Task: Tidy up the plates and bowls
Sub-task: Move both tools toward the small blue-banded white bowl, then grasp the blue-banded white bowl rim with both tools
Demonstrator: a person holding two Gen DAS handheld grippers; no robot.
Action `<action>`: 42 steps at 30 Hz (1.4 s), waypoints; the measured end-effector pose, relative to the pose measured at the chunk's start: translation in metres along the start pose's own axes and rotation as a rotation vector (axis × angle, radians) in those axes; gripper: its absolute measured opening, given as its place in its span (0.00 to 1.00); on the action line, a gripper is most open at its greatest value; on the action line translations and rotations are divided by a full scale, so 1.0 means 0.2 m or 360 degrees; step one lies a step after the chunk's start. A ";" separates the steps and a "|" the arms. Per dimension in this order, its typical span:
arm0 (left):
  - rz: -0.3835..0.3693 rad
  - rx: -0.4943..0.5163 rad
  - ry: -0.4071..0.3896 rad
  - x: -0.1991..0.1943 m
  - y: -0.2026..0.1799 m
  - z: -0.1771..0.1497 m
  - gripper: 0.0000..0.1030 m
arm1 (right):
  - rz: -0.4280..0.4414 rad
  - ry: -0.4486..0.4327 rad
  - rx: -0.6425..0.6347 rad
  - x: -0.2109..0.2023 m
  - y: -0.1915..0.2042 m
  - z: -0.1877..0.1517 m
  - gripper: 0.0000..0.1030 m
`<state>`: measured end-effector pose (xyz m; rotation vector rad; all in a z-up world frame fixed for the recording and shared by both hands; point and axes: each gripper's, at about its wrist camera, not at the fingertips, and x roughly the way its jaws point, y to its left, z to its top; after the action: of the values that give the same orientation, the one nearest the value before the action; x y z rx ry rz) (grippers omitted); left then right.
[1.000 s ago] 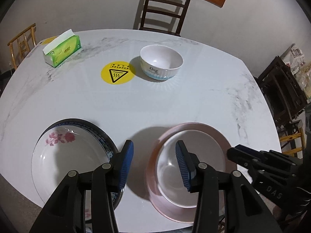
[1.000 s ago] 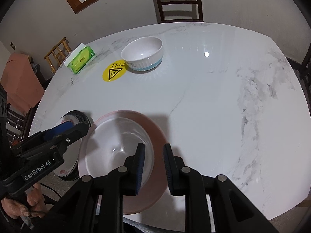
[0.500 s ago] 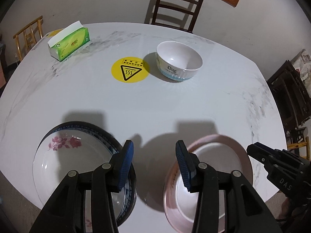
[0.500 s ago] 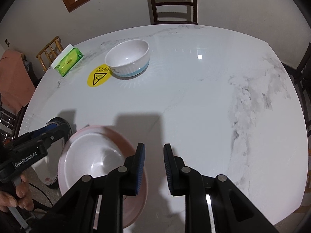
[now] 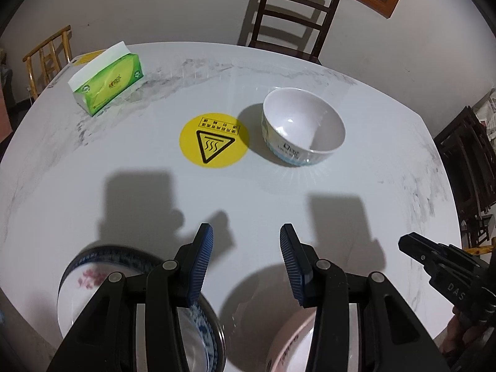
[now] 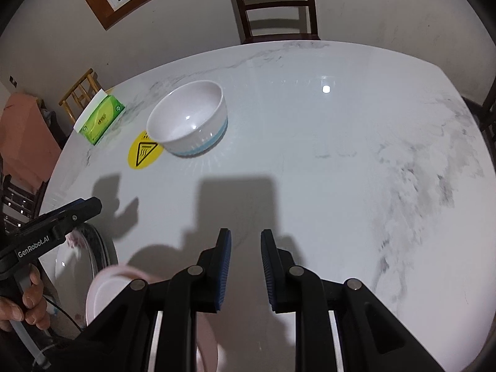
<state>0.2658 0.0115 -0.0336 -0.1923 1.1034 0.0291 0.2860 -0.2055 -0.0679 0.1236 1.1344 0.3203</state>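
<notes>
Marble table [image 5: 124, 167], round and white with grey veining. White bowl [image 5: 303, 130] with a blue band at the foot, upright near the middle, just beside a yellow hot-surface sticker [image 5: 214, 140]. Green tissue box [image 5: 107, 79] toward the far left edge. At the near edge, a flower-painted plate with blue rim [image 5: 93, 274], partly hidden under the left gripper [image 5: 246, 262]; beside it, to the right, a pink plate [image 5: 288, 345], only an arc in view. Left gripper above the table between the two plates, jaws moderately apart, nothing between the pads. Right gripper [image 6: 245, 268] over bare marble beside the pink plate [image 6: 102, 291], jaws narrow with a slim gap, empty. Dark wooden chair [image 5: 288, 9] behind the table.
</notes>
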 end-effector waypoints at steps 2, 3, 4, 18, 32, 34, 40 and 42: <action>-0.0003 0.0001 0.0001 0.02 0.00 0.04 0.40 | 0.0021 0.0003 0.0018 0.03 -0.02 0.05 0.20; -0.0001 0.0003 -0.0002 0.03 -0.01 0.07 0.40 | 0.0031 0.0003 0.0020 0.04 -0.02 0.07 0.20; -0.0009 0.0001 -0.0009 0.03 -0.01 0.10 0.40 | 0.0041 0.0000 0.0022 0.05 -0.02 0.10 0.20; -0.0146 -0.0150 -0.0078 0.19 0.01 0.41 0.40 | 0.0195 -0.0035 0.0082 0.23 0.03 0.47 0.20; -0.0153 -0.0126 0.0029 0.42 -0.01 0.51 0.38 | 0.0162 0.0021 0.0072 0.45 0.12 0.62 0.20; -0.0147 -0.0116 0.0042 0.44 -0.01 0.51 0.36 | 0.0150 0.0030 0.0063 0.47 0.12 0.62 0.20; -0.0212 -0.0114 0.0095 0.51 0.00 0.52 0.20 | 0.0145 0.0068 0.0043 0.52 0.13 0.61 0.19; -0.0237 -0.0106 0.0102 0.52 -0.01 0.52 0.13 | 0.0158 0.0073 0.0052 0.52 0.12 0.61 0.19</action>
<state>0.4047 0.0187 -0.0798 -0.3364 1.1501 -0.0737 0.4311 -0.1418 -0.1018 0.2031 1.1816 0.3946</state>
